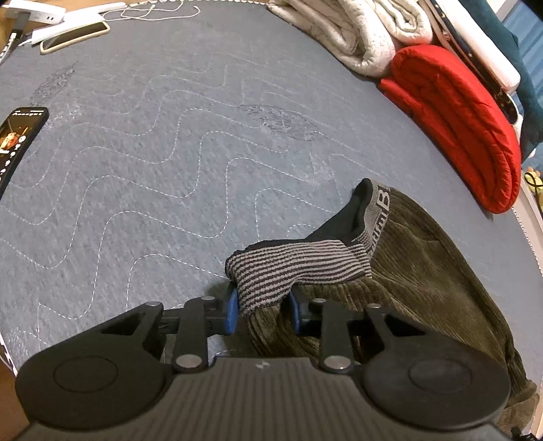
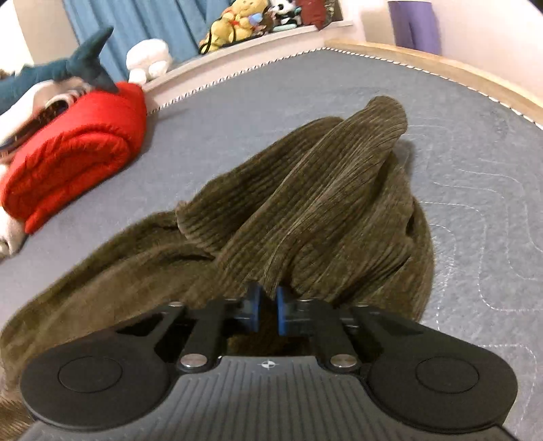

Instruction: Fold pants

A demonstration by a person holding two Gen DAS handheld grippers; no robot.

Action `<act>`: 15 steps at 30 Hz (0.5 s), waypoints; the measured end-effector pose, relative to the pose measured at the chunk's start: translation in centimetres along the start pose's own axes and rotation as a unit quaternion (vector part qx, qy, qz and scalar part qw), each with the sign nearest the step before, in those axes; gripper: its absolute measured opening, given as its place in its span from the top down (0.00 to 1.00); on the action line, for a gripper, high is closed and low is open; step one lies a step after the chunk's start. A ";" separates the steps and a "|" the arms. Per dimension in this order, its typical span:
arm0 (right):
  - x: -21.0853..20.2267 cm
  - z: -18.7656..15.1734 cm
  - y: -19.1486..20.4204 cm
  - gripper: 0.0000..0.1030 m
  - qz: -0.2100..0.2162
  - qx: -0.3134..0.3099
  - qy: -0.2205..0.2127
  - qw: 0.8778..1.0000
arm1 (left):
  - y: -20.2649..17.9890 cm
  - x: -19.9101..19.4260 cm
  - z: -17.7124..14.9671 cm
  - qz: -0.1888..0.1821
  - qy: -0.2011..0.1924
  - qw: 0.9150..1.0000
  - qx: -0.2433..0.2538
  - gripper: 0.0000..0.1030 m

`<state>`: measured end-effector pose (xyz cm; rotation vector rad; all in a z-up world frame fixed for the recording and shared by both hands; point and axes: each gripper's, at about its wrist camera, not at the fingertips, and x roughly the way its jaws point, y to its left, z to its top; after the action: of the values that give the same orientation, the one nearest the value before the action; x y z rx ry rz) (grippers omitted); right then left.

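Note:
Olive corduroy pants (image 1: 424, 271) lie crumpled on the grey quilted mattress (image 1: 169, 152), at the lower right in the left wrist view. Their striped grey-and-black inner waistband (image 1: 288, 268) is turned outward. It runs down between the blue pads of my left gripper (image 1: 263, 302), which is shut on it. In the right wrist view the pants (image 2: 322, 203) bunch into ridged folds that rise from my right gripper (image 2: 268, 302). Its pads are nearly together, pinching a fold of the corduroy. The cloth under both grippers is hidden.
A folded red quilted blanket (image 1: 458, 129) (image 2: 74, 152) and white blankets (image 1: 356, 30) sit along the mattress edge. Two phones (image 1: 20, 135) (image 1: 74, 35) and white cables lie at the far left. Plush toys (image 2: 237, 20) line a ledge. A wooden bed rim (image 2: 441, 64) bounds the mattress (image 2: 475, 169).

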<state>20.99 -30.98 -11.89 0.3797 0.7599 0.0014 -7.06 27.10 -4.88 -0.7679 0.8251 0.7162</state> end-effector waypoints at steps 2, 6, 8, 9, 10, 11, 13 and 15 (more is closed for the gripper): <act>-1.5 0.2 -0.5 0.93 0.011 0.000 -0.015 1.000 | 0.3 -0.2 0.0 -0.010 0.000 1.000 0.003 0.74; -6.1 0.2 -1.6 0.94 0.029 -0.006 -0.032 0.999 | 1.5 -1.0 0.2 -0.047 0.005 0.999 0.000 0.78; -8.3 -0.1 -2.6 0.94 0.035 -0.018 -0.028 0.999 | 2.1 -1.5 0.3 -0.069 0.010 0.998 0.000 0.79; -9.3 -0.5 -3.1 0.94 0.033 -0.027 -0.020 0.999 | 2.5 -1.8 0.2 -0.081 0.013 0.997 0.003 0.80; -10.3 -1.1 -3.9 0.94 0.028 -0.036 -0.005 0.999 | 2.7 -2.0 0.2 -0.088 0.017 0.996 0.006 0.80; -11.0 -1.6 -4.7 0.94 0.025 -0.039 0.012 0.999 | 2.8 -2.1 0.1 -0.094 0.021 0.995 0.010 0.80; -11.6 -3.2 -6.4 0.94 0.014 -0.054 0.071 0.996 | 3.0 -2.2 -0.1 -0.097 0.032 0.994 0.028 0.80; -11.1 -5.3 -7.8 0.93 0.016 -0.082 0.147 0.986 | 3.0 -1.8 -0.3 -0.099 0.054 0.993 0.043 0.78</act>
<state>8.35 -37.97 -10.56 0.2358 1.0376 0.1519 -10.42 27.95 -4.41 -0.8040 0.8571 0.4625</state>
